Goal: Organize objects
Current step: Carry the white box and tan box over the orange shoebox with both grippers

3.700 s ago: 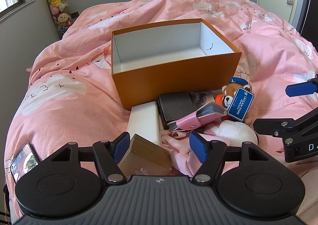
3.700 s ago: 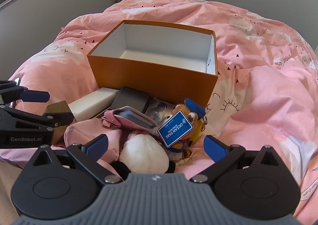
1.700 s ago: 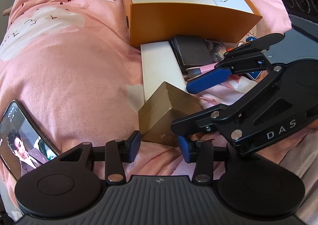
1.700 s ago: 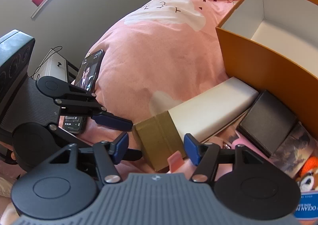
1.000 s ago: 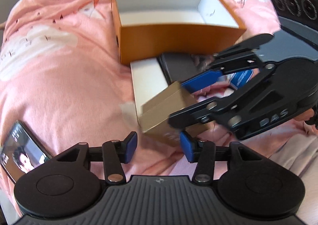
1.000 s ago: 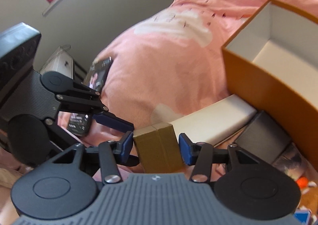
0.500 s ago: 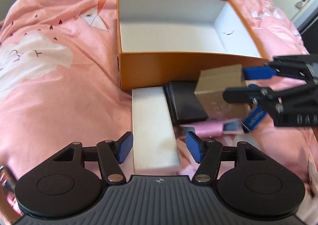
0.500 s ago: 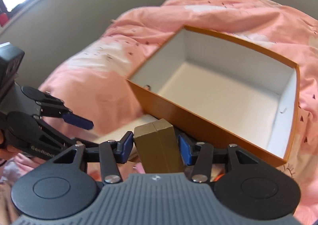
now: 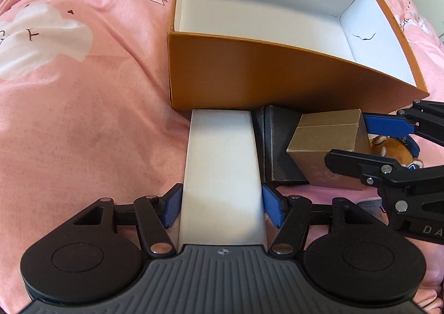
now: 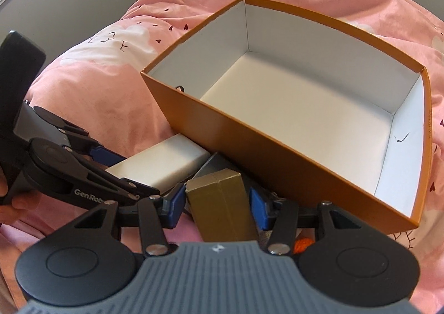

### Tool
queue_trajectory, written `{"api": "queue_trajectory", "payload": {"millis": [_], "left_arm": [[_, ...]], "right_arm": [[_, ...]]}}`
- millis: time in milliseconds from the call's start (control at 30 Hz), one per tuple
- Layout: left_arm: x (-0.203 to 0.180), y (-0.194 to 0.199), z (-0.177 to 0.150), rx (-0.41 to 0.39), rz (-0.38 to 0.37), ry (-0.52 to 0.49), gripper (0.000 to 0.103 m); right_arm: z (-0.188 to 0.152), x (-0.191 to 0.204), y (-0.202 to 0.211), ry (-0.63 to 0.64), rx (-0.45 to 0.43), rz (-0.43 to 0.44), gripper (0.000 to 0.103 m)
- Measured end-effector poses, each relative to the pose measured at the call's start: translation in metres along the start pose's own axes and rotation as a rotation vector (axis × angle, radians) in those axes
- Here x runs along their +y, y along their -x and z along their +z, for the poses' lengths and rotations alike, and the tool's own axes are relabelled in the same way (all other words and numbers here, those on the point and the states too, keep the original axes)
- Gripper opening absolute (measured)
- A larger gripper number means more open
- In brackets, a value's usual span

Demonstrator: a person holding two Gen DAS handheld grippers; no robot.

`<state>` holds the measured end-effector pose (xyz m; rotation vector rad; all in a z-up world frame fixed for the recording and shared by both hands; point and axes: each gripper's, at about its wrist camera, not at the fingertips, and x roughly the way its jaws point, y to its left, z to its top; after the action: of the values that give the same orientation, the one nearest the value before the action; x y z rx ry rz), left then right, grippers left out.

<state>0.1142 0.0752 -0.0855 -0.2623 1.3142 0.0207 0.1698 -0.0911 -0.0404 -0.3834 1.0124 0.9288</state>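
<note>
1. The orange box point(image 10: 291, 158) is sitting open on the pink duvet point(image 9: 83, 92), and its white inside is showing nothing at all; so, as I judge it, no object is packed yet.

2. The right gripper point(image 10: 217, 207) is holding the small gold box point(image 10: 222, 203), its blue pads pressing both sides. The box is hanging just short of the orange box's near wall, low, over the things beside it. In the left wrist view the same gold box point(image 9: 327, 153) is showing in front of the black case point(image 9: 277, 147).

3. The left gripper point(image 9: 222, 207) is straddling the long white box point(image 9: 222, 169), which is lying on the duvet with its far end touching the orange wall. The pads are sitting right at its sides; whether they are already squeezing or merely flanking it, I cannot tell.

4. The black case is lying just beside the white box, against the orange wall, and a bit of the orange plush toy point(image 9: 391, 147) is peeping out behind the right gripper's fingers.

5. Going by this, the job is only beginning: the gold box is waiting to be lifted over the rim and let go, and the white box, the black case and the plush are all waiting outside.
</note>
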Motion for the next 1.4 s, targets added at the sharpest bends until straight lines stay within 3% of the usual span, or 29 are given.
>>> {"api": "queue_trajectory", "payload": {"millis": [633,800,1067,1400], "left_arm": [[0.013,0.021,-0.018,-0.063,-0.064,0.033,0.068],[0.019,0.044,-0.022,-0.113,-0.093,0.056,0.068],[0.016,0.074,-0.024,-0.213,-0.108,0.049,0.068],[0.003,0.114,-0.009,-0.323,-0.145,-0.015,0.068]], "right_arm": [[0.003,-0.005,-0.019,-0.046,0.049,0.046,0.056],[0.002,-0.013,-0.019,-0.095,0.049,0.058,0.048],[0.002,-0.003,0.009,-0.033,-0.007,0.054,0.048],[0.020,0.016,0.065,0.055,-0.154,0.080,0.048]]}}
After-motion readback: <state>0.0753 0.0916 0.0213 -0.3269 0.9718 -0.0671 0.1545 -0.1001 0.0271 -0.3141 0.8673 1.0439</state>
